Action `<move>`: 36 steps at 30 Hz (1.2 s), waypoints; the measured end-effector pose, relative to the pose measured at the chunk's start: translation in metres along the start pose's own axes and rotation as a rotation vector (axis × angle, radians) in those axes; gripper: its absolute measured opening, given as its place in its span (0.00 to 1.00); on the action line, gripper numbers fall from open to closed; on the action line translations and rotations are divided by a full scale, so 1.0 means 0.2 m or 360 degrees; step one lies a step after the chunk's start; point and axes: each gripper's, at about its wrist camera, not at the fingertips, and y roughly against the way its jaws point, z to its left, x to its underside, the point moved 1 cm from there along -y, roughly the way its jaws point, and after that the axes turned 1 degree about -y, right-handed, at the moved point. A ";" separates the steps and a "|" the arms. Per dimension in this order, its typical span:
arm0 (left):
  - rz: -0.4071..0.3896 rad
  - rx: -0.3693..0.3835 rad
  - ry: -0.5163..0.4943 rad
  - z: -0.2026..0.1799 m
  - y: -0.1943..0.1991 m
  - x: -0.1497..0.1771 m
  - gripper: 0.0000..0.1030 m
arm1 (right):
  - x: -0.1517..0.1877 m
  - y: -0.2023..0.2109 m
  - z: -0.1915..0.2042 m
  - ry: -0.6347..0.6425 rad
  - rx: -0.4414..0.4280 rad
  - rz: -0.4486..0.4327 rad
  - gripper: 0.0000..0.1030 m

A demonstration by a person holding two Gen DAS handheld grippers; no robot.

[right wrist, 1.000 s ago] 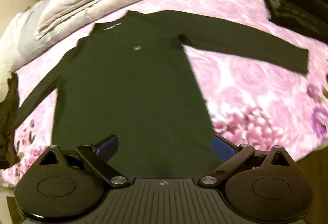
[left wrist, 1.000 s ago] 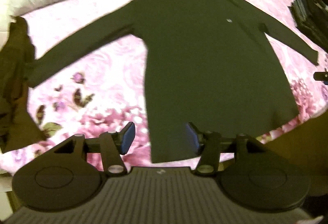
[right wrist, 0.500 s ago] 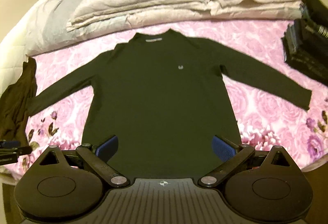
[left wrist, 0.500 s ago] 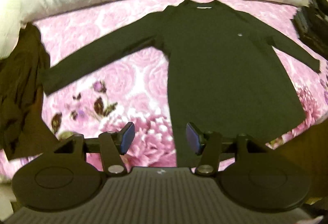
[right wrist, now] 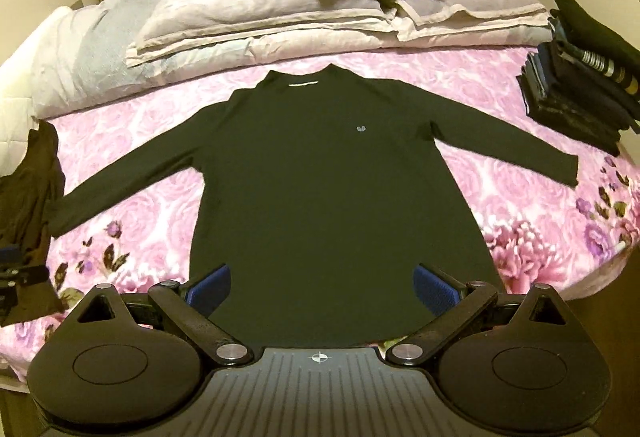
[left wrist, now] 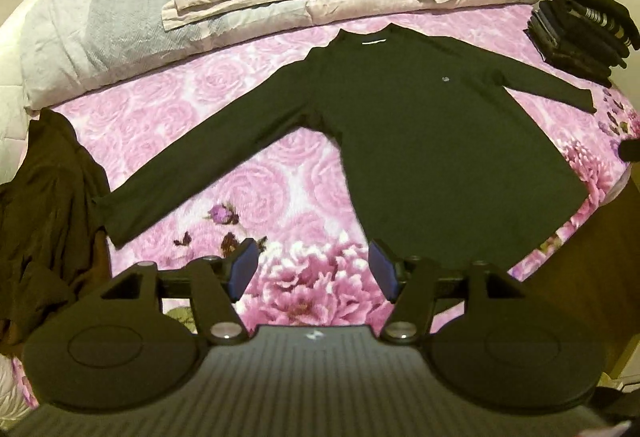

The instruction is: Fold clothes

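A black long-sleeved shirt (right wrist: 332,189) lies flat on the pink floral bedspread (right wrist: 528,197), front up, collar toward the pillows, both sleeves spread out. My right gripper (right wrist: 322,289) hovers over the shirt's hem, wide open, nothing between its blue pads. In the left wrist view the same shirt (left wrist: 440,157) lies to the right. My left gripper (left wrist: 314,271) hangs above the bedspread (left wrist: 256,181) just left of the hem corner; its jaws are opening and hold nothing. The left sleeve cuff (left wrist: 116,217) lies at the left.
A stack of folded dark clothes (right wrist: 580,89) sits at the bed's right edge. A crumpled brown garment (left wrist: 44,205) lies at the left edge. Folded quilts and pillows (right wrist: 304,17) line the far side. The bed's near edge (left wrist: 568,237) drops off at the lower right.
Both grippers have drawn back and risen, so more of the bed shows. The left one shifted left off the shirt's hem and its jaws spread a little wider. The shirt has not moved.
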 end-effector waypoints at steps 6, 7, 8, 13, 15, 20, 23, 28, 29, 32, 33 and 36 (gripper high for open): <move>-0.0005 -0.0003 -0.0002 -0.07 -0.03 -0.02 0.60 | 0.02 -0.01 -0.04 0.0023 0.0010 0.0028 0.97; 0.0000 -0.0010 0.0006 -0.08 -0.03 -0.03 0.61 | 0.02 -0.02 -0.06 0.0028 0.0008 0.0036 0.97; 0.0006 -0.0016 0.0015 -0.10 -0.03 -0.04 0.63 | 0.02 -0.03 -0.07 0.0031 0.0005 0.0045 0.97; 0.0029 -0.0045 0.0004 -0.16 -0.06 -0.06 0.76 | 0.02 -0.06 -0.14 0.0032 -0.0005 0.0075 0.97; 0.0064 -0.0038 0.0023 -0.18 -0.08 -0.06 0.80 | 0.03 -0.08 -0.17 0.0029 -0.0014 0.0093 0.97; 0.0110 -0.0084 0.0034 -0.19 -0.09 -0.03 0.83 | 0.07 -0.14 -0.21 0.0020 -0.0064 0.0129 0.97; 0.0112 -0.0136 0.0082 -0.15 -0.06 0.01 0.84 | 0.07 -0.17 -0.16 0.0093 -0.0156 0.0121 0.97; 0.0076 -0.0223 0.0130 0.03 -0.01 0.11 0.84 | 0.07 -0.25 0.06 0.0315 -0.0319 0.0132 0.97; 0.0074 -0.0236 0.0136 0.10 0.00 0.13 0.84 | 0.07 -0.26 0.13 0.0366 -0.0357 0.0125 0.97; 0.0091 -0.0327 0.0056 0.27 -0.02 0.18 0.84 | 0.04 -0.31 0.35 0.0506 -0.0466 0.0082 0.97; 0.0096 -0.0357 0.0011 0.33 -0.04 0.19 0.84 | 0.03 -0.33 0.44 0.0552 -0.0501 0.0069 0.97; 0.0100 -0.0393 -0.0113 0.53 -0.09 0.20 0.84 | 0.00 -0.41 0.70 0.0703 -0.0576 0.0016 0.97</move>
